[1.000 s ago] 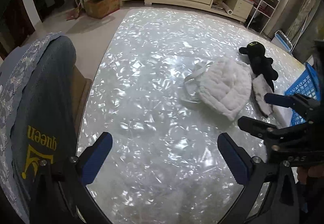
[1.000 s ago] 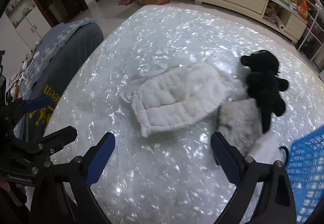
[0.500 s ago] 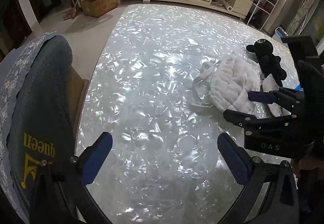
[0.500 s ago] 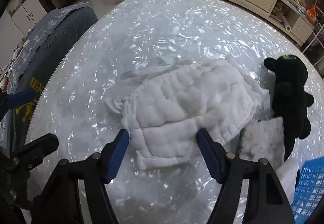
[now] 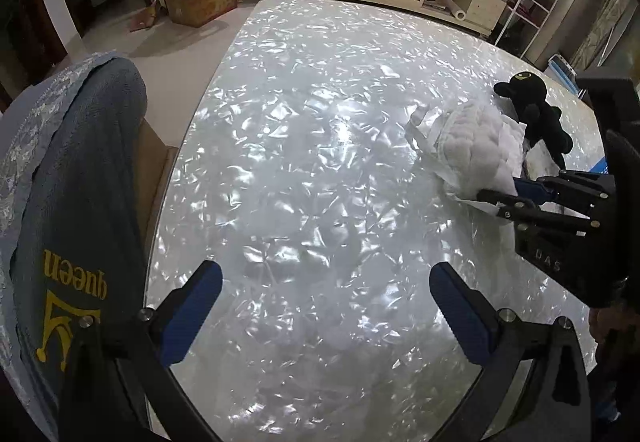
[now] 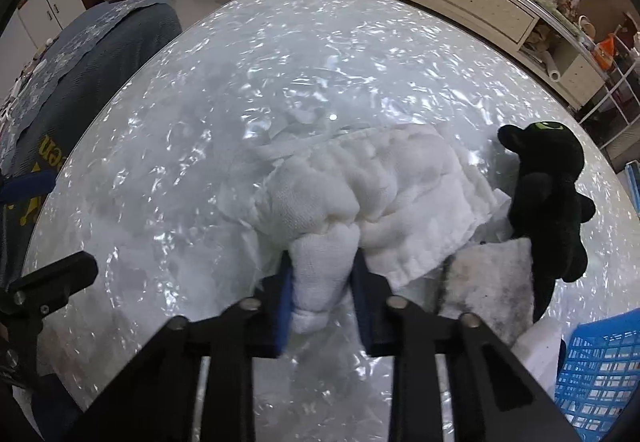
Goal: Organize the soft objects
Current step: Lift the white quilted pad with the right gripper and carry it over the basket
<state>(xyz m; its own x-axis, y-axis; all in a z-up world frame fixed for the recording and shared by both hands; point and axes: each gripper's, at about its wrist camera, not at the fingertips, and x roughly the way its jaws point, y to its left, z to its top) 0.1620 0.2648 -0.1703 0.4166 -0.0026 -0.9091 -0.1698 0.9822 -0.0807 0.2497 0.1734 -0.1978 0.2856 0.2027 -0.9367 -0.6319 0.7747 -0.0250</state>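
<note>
Right hand-held gripper [image 6: 322, 292], angled steeply down, is closing on white cloth [image 6: 376, 186].

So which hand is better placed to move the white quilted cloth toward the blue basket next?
Right. The right gripper has its jaws closing around a bunched fold of the white quilted cloth, and the blue basket sits beside it. The left gripper hangs open over bare table, away from the cloth.
</note>
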